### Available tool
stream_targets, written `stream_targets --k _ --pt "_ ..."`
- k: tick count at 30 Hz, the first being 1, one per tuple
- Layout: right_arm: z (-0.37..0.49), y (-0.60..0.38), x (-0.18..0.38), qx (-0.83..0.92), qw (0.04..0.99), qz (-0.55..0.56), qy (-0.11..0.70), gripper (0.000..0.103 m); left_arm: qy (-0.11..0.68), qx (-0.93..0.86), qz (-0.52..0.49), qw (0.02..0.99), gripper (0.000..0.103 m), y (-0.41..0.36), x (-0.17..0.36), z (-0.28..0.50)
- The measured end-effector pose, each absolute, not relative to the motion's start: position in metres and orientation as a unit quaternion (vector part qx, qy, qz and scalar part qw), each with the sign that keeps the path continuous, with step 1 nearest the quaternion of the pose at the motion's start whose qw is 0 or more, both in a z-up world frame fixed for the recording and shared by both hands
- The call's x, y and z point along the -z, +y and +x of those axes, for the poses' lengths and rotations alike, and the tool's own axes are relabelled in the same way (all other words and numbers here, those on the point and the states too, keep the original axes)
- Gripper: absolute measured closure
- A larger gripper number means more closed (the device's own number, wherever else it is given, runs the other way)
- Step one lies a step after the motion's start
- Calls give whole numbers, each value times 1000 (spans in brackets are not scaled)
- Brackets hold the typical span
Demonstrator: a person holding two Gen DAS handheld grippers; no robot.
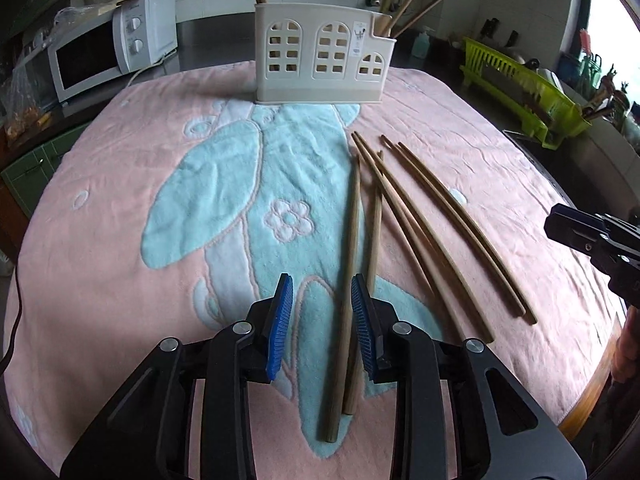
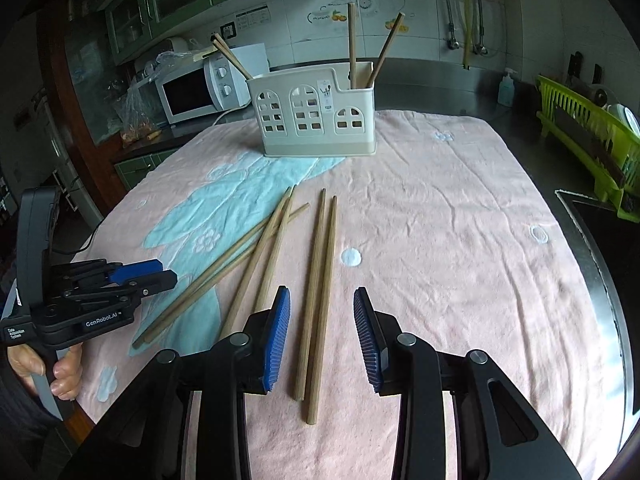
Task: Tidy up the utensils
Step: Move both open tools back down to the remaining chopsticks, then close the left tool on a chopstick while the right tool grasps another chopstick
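Six wooden chopsticks (image 2: 276, 264) lie loose on the pink towel (image 2: 460, 240), in front of the cream utensil holder (image 2: 316, 120) where more stand. I have my left gripper (image 1: 322, 312) released astride one chopstick, and my right gripper (image 2: 322, 332) released over the rightmost pair.

left gripper (image 1: 322, 312) fingers (image 1: 280, 320) parted, blue pads facing. one chopstick (image 1: 346, 300) lies between them on the pink towel (image 1: 120, 200); five more chopsticks (image 1: 440, 232) beyond the right finger. white holder (image 1: 320, 60) far ahead, upright.
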State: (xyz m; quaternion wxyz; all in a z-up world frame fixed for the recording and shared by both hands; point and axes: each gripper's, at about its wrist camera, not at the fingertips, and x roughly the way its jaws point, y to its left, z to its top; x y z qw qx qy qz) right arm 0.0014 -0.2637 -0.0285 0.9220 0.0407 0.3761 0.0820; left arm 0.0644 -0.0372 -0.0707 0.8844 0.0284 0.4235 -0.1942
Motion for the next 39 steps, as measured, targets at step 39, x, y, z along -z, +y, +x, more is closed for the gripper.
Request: stream_targets --k 39 --pt "-1 -264 69 -76 902 52 421 70 423 189 71 884 86 -53 88 58"
